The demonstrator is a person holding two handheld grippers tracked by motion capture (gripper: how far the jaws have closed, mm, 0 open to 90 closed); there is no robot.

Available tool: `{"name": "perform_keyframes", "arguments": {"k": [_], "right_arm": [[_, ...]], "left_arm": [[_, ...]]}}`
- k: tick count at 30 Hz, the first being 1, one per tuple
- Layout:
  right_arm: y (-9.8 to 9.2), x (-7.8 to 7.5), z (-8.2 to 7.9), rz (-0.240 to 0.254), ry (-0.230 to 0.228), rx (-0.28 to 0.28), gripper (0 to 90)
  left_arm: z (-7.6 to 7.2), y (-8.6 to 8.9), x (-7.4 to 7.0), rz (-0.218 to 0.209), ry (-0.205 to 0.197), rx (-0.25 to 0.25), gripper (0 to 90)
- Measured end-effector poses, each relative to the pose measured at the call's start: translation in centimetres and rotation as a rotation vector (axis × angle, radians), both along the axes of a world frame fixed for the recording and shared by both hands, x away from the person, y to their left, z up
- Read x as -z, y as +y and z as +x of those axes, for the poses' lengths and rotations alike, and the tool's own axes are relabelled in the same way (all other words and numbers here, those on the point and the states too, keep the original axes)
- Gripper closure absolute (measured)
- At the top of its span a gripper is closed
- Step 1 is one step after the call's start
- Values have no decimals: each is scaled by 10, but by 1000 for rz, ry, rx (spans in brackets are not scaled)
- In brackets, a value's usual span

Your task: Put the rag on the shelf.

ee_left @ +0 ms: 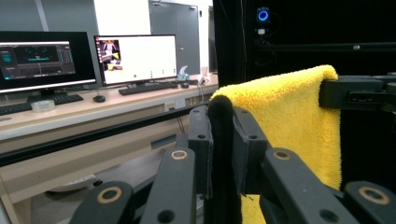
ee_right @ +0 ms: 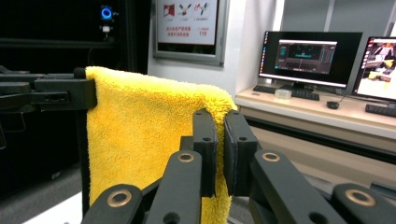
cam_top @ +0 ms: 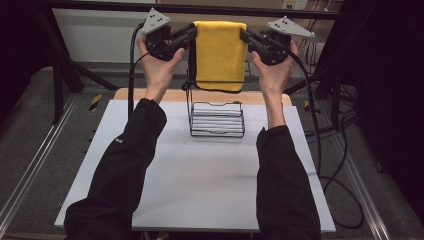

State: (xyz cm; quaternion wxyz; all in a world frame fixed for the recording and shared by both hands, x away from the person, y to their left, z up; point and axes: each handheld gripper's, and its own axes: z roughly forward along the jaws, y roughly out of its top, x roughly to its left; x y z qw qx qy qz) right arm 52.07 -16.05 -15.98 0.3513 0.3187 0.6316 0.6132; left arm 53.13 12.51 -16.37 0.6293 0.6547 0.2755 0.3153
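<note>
A yellow towel (cam_top: 220, 52) with a black edge hangs stretched in the air above a black wire rack (cam_top: 217, 117). My left gripper (cam_top: 192, 31) is shut on the towel's top left corner, my right gripper (cam_top: 243, 35) on its top right corner. In the left gripper view the jaws pinch the towel's (ee_left: 289, 121) black edge, and the other gripper holds the far corner. From the right gripper's camera the towel (ee_right: 140, 135) drapes down between the two grippers, its near corner clamped in the jaws.
The rack stands on a white tabletop (cam_top: 200, 175) near its far edge, with a wooden board (cam_top: 150, 94) behind it. Cables (cam_top: 330, 150) trail off the right side. Desks with monitors (ee_left: 135, 58) stand beyond the table.
</note>
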Motion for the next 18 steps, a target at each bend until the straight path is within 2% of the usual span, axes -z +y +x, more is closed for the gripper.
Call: {"name": "perform_keyframes", "arguments": {"k": [2,4,6,11,18], "right_arm": [[-2,5,-1,-5,12,-3,850],[-3,11,-3,-10,19,-8,850],[-4,15,-5,-11,28,-13,850],[-8,24,-12,-11,35,-26,849],[-12,38,-18,-10,63,-24,848]], "left_arm": [[-2,0,6,-1,7,10,789],[-4,0,11,19,3,-1,789],[-7,0,16,17,17,17,789],[-14,0,23,25,23,32,789],[-22,-5,33,63,41,42,788]]}}
